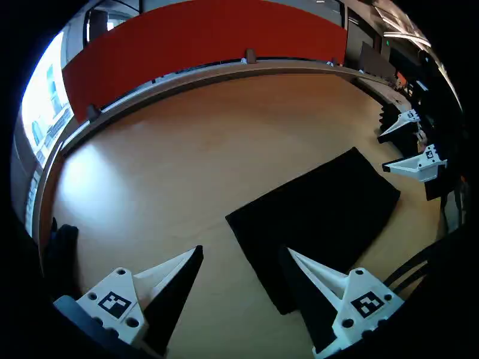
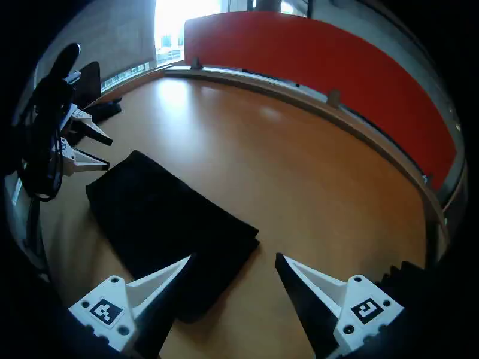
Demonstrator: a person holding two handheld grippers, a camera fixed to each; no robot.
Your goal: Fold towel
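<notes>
Two grippers hang over the ends of one black towel (image 1: 317, 209), which lies flat as a rectangle on a wooden table (image 1: 167, 155). The left gripper (image 1: 244, 249) is spread wide with nothing between its fingers. In the left gripper view, the finger on the right sits over the towel's near corner and the other is beside the towel, over bare wood. The right gripper (image 2: 235, 256) is also wide apart and holds nothing. In the right gripper view, its finger on the left is over the towel's near end, where the cloth edge looks doubled, and the other is just off the towel. Whether any finger touches the cloth cannot be told. Beyond the towel, a red partition (image 1: 203, 42) runs along the table's far edge.
</notes>
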